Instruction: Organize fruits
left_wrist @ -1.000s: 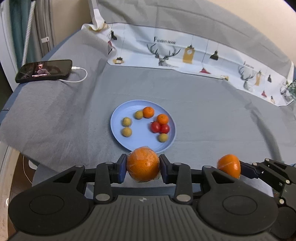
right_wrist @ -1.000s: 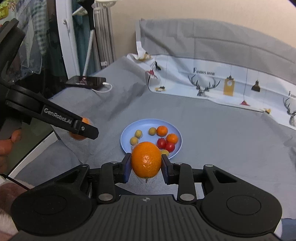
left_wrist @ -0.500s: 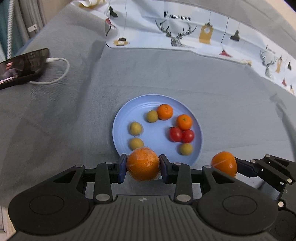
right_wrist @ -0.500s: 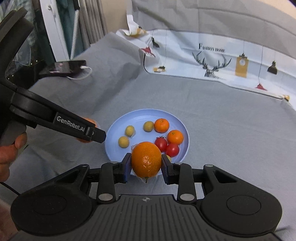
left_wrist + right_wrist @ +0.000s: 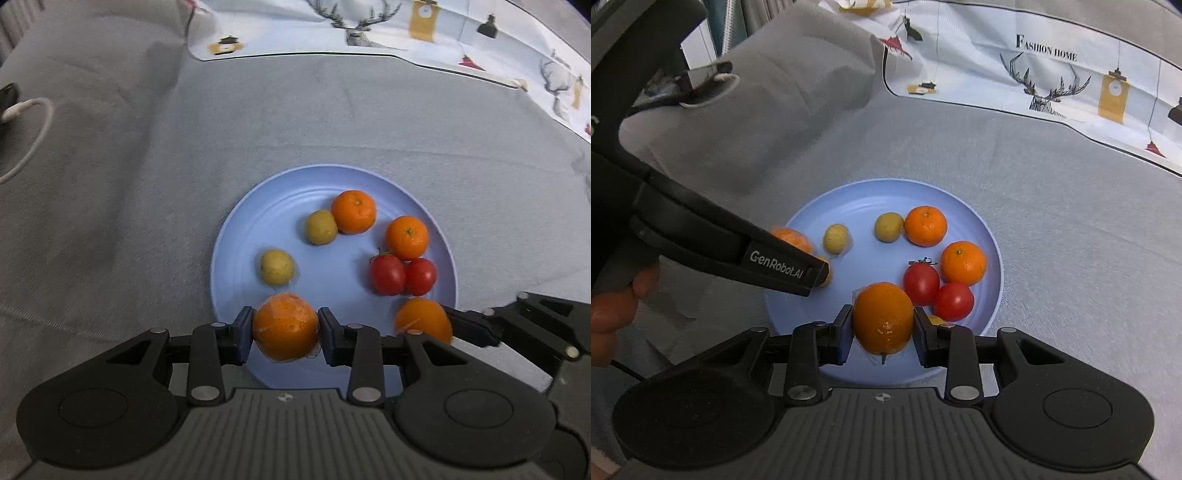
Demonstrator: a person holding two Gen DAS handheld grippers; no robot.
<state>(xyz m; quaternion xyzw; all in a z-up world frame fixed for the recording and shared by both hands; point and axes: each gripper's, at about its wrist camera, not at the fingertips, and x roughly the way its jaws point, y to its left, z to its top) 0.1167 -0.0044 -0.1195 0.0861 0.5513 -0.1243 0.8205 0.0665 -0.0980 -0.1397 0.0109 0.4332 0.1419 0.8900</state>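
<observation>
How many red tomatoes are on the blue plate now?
2. Both tomatoes lie touching at the right side of the blue plate: the left tomato, the right tomato. Others may be hidden.

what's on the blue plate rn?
On the blue plate: two small oranges, two tomatoes, two clear yellow-green fruits. Others are partly hidden behind the grippers and held oranges.

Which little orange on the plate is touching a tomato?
The right-hand small orange near the plate's edge; it touches the tomatoes. The other small orange touches only a yellow-green fruit.
</observation>
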